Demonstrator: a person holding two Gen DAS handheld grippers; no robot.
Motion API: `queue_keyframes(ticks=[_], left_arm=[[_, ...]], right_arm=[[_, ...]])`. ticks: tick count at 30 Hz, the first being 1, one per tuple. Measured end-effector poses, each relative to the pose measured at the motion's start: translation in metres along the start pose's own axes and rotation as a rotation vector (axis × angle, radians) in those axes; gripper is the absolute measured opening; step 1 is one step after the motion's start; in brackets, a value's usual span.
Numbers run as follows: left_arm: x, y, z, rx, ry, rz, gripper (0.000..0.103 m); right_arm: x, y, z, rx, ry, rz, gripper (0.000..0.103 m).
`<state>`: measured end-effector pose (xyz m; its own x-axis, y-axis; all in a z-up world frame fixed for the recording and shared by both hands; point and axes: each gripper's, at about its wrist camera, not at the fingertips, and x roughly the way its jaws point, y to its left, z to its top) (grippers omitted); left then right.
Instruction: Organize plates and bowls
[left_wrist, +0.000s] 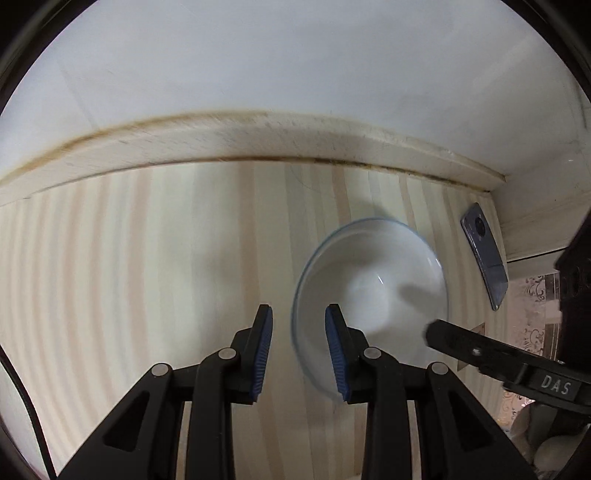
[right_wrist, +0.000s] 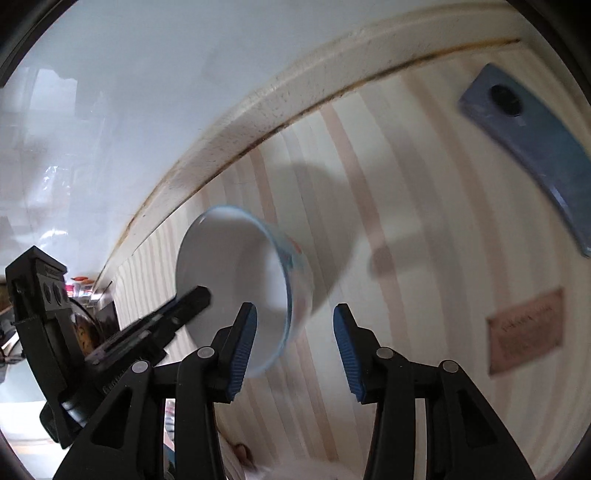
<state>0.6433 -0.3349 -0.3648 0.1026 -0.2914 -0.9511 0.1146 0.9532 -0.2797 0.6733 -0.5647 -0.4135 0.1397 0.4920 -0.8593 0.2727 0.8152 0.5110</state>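
A white bowl (left_wrist: 373, 280) with a thin blue rim stands on the pale striped tabletop (left_wrist: 147, 277). My left gripper (left_wrist: 299, 350) is open, with the bowl's left rim running between its blue pads; one pad is outside the bowl and one inside. A black finger of the right gripper (left_wrist: 443, 336) reaches over the bowl's right rim. In the right wrist view the bowl (right_wrist: 236, 273) shows a coloured pattern on its outer wall. The right gripper (right_wrist: 295, 347) is open astride its near rim. A left gripper finger (right_wrist: 192, 299) lies across the bowl's far side.
A blue phone (left_wrist: 484, 254) lies face down near the back right corner, also visible as the phone (right_wrist: 528, 147). A pinkish label (right_wrist: 524, 328) is stuck on the tabletop. A cream backsplash strip (left_wrist: 258, 136) and white wall close the far side.
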Motion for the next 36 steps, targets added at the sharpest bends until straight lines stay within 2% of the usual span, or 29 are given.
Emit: queue_keyframes(ticks=[1,2,4,7,12,16,27,36], left_arm=[[0.007,0.0,0.001,-0.002,0.004,-0.01,0.026],[0.009,0.001,0.001,-0.009,0.0,-0.022,0.025],[0.014,-0.002,0.001,-0.011,0.004,-0.036,0.022],[0.013,-0.01,-0.004,0.021,-0.006,-0.002,0.022],[0.003,-0.012,-0.009,0.027,-0.019,0.0,0.022],[-0.02,-0.018,-0.016,0.035,-0.055,-0.002,0.022],[-0.107,-0.033,-0.067,0.103,-0.116,-0.01,0.022],[-0.146,-0.047,-0.121,0.13,-0.13,-0.024,0.022]], right_arm=[[0.009,0.0,0.004,-0.008,0.005,-0.002,0.04],[0.013,-0.002,0.005,-0.015,0.01,0.001,0.023],[0.02,0.002,0.006,-0.033,0.016,-0.018,0.019],[0.022,0.009,0.005,-0.053,0.011,-0.043,0.019],[0.015,0.021,0.001,-0.072,0.005,-0.056,0.019],[-0.001,0.039,-0.015,-0.096,-0.013,-0.057,0.019],[-0.071,0.074,-0.098,-0.147,-0.052,-0.048,0.019],[-0.129,0.056,-0.165,-0.147,-0.075,-0.036,0.019]])
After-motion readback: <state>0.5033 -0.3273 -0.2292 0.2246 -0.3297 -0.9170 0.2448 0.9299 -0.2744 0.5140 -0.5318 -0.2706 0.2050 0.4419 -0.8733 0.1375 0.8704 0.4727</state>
